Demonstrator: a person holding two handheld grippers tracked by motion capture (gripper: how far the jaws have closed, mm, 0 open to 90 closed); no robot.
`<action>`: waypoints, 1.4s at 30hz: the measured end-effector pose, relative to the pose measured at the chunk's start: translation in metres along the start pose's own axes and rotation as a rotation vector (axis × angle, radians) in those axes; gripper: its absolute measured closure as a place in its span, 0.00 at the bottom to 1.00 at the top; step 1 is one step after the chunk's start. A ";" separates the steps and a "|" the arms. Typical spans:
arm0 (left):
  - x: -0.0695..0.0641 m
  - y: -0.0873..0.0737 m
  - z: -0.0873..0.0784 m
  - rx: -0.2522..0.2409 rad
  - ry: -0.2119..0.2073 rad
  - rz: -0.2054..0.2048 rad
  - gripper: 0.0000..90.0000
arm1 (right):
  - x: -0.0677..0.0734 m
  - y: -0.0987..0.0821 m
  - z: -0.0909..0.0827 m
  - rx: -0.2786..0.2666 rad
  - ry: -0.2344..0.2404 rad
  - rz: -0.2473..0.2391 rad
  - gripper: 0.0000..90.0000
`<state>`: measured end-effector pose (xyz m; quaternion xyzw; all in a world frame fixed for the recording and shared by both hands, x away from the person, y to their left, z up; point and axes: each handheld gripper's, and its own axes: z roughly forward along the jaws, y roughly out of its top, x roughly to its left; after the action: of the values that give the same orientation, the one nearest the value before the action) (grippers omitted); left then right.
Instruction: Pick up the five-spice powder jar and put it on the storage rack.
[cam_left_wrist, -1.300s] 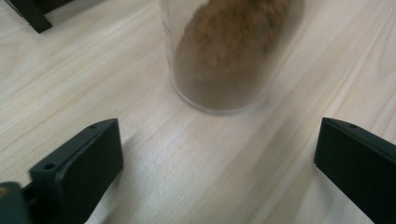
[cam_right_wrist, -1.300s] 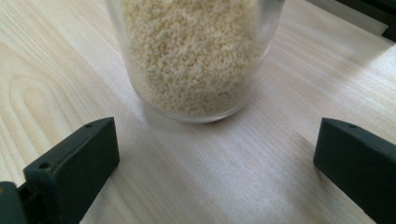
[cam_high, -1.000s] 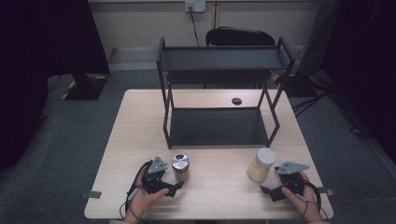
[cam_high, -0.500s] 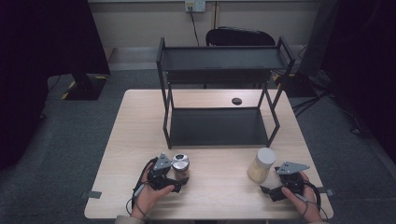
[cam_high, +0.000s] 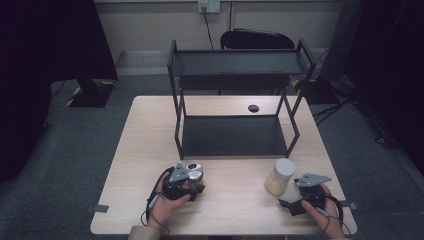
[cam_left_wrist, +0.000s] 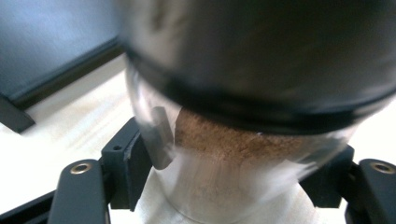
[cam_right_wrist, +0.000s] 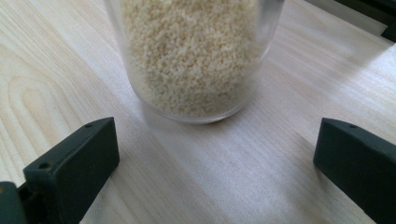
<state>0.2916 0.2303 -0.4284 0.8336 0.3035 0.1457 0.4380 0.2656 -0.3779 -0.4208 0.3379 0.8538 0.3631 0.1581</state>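
Note:
A glass jar of brown powder (cam_left_wrist: 243, 140) with a silver lid (cam_high: 194, 172) stands near the table's front left. My left gripper (cam_left_wrist: 224, 186) holds it, one black pad (cam_left_wrist: 128, 163) pressed on each side of the glass below the dark lid band. A clear jar of pale yellow grains (cam_right_wrist: 196, 56) with a white lid (cam_high: 284, 166) stands at the front right. My right gripper (cam_right_wrist: 217, 158) is just short of it, jaws wide apart with bare wood between them. In the high view the left gripper (cam_high: 187, 181) and right gripper (cam_high: 292, 200) sit in the person's hands.
A black two-level metal shelf rack (cam_high: 232, 136) stands mid-table, beyond both jars. A small black round disc (cam_high: 253, 108) lies on the wooden table (cam_high: 150, 130) behind the rack. A dark chair (cam_high: 257, 37) is past the far edge.
My left gripper has slid forward and right onto the brown-powder jar, and its jaws have come in around it. The right gripper and the grain jar have stayed put.

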 end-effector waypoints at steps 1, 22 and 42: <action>0.001 0.002 0.000 0.003 -0.002 -0.004 0.33 | 0.000 0.000 0.000 0.000 0.000 0.000 0.00; 0.011 0.032 0.003 0.003 -0.015 -0.045 0.33 | 0.000 0.000 0.000 0.000 -0.001 0.000 0.00; 0.018 0.086 0.001 -0.004 -0.014 -0.023 0.33 | 0.001 0.000 0.000 0.000 -0.003 0.003 0.00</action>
<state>0.3385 0.2031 -0.3588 0.8301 0.3095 0.1356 0.4435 0.2651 -0.3772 -0.4209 0.3397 0.8530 0.3630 0.1591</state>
